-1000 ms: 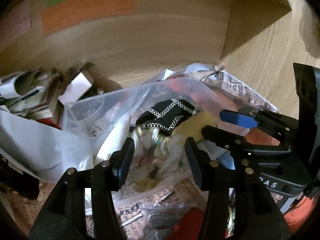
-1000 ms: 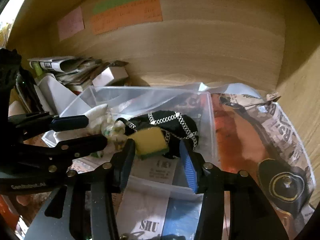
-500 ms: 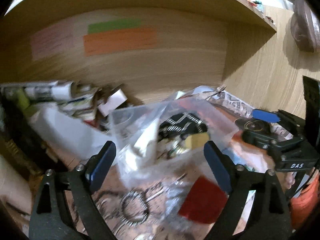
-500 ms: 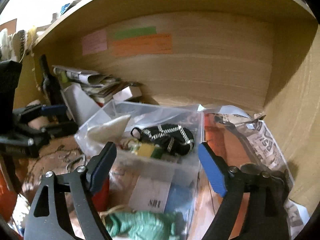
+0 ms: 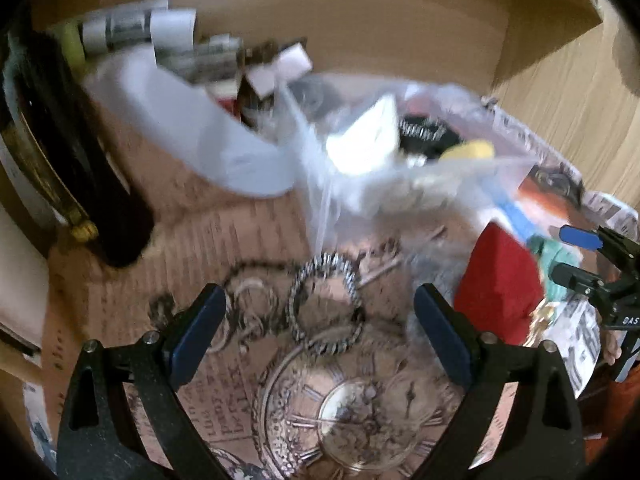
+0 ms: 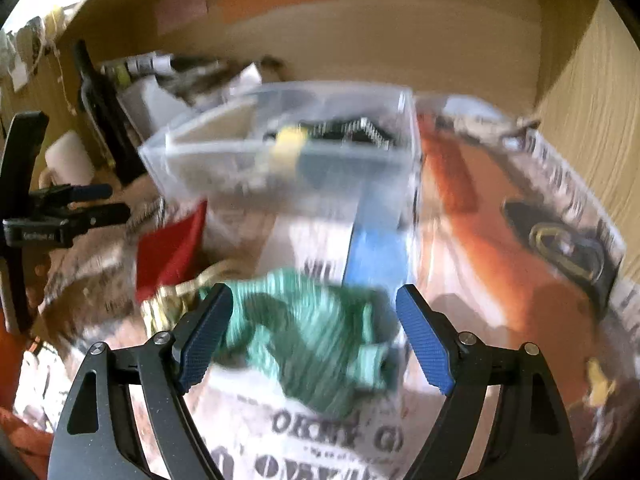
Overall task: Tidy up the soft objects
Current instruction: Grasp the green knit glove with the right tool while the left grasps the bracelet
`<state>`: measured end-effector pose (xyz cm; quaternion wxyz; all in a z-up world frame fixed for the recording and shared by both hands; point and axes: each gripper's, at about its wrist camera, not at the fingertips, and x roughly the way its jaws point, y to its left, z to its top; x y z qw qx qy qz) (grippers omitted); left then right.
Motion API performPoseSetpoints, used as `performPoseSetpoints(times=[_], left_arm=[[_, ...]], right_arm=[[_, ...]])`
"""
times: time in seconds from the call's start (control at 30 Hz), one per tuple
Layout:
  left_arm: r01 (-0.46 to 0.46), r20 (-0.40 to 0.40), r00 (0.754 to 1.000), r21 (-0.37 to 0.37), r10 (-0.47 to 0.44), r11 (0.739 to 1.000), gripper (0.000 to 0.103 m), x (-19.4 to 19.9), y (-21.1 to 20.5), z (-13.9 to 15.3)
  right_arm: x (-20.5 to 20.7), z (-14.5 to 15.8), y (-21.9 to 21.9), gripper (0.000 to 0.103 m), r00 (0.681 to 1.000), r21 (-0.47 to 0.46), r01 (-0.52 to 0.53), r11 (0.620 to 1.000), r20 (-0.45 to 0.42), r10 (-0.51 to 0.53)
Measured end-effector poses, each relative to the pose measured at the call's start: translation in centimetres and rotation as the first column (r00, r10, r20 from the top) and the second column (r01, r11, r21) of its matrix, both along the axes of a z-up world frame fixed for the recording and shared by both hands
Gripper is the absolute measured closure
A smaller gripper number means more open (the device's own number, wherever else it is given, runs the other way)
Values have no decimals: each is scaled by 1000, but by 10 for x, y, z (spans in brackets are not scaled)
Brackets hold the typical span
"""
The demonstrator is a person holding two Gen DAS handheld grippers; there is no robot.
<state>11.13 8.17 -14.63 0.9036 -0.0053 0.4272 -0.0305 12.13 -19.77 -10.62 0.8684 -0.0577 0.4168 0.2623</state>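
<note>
The right gripper is hanging wide and empty above one green knitted cloth lying near the front edge of the paper-lined shelf. The left gripper is also gaping, holding nothing. The step appears to be picking the next item; closing on the cloth seems next. One clear bin behind is holding one yellow sponge; one red block is sitting beside it.

The right gripper reads "DAS" (rest cut off).
</note>
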Motion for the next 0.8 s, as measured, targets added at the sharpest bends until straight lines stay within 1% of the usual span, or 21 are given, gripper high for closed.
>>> performPoseSetpoints(times=[0.07,0.13,0.27,0.3,0.33,0.4,0.47,0.53,0.6,0.67,0.73,0.8], left_arm=[[2,-41,999,-5,-2,1000,7,2,1,-11],[2,-66,998,-8,-2,1000,7,4,1,-19],[0,-83,997,-22,-2,1000,7,9,0,-25],[-3,-86,996,-29,1,1000,7,11,2,-26],[-10,-89,996,-39,7,999,7,13,3,-28],[-18,-89,996,-45,14,999,11,17,5,-31],[-23,-81,996,-13,22,1000,19,19,5,-33],[-20,-75,997,5,21,1000,26,22,4,-33],[-16,-68,998,13,16,1000,33,24,2,-34],[-11,-57,998,35,13,999,47,25,-1,-34],[0,-53,999,28,2,1000,57,26,-3,-33],[18,-54,998,3,-18,1000,65,25,-6,-33]], right_arm=[[-4,-7,1,29,1000,-7,-16,1000,-22,16],[-7,-10,2,38,1000,-25,-20,999,-20,19],[-11,-12,-2,48,1000,-28,-4,1000,-2,3],[-10,-12,-3,54,1000,-25,2,1000,1,-2],[-10,-12,-4,57,1000,-23,8,1000,4,-8],[-10,-12,-7,60,1000,-13,21,1000,9,-21],[-10,-11,-10,64,999,-18,43,999,27,-43],[-9,-9,-13,69,997,-14,61,998,39,-60],[-8,-6,-19,71,996,-5,79,997,49,-79],[-8,-1,-24,73,993,4,100,995,66,-100],[-8,3,-28,74,990,16,115,993,83,-116],[-10,11,-32,74,986,29,128,991,108,-130]])
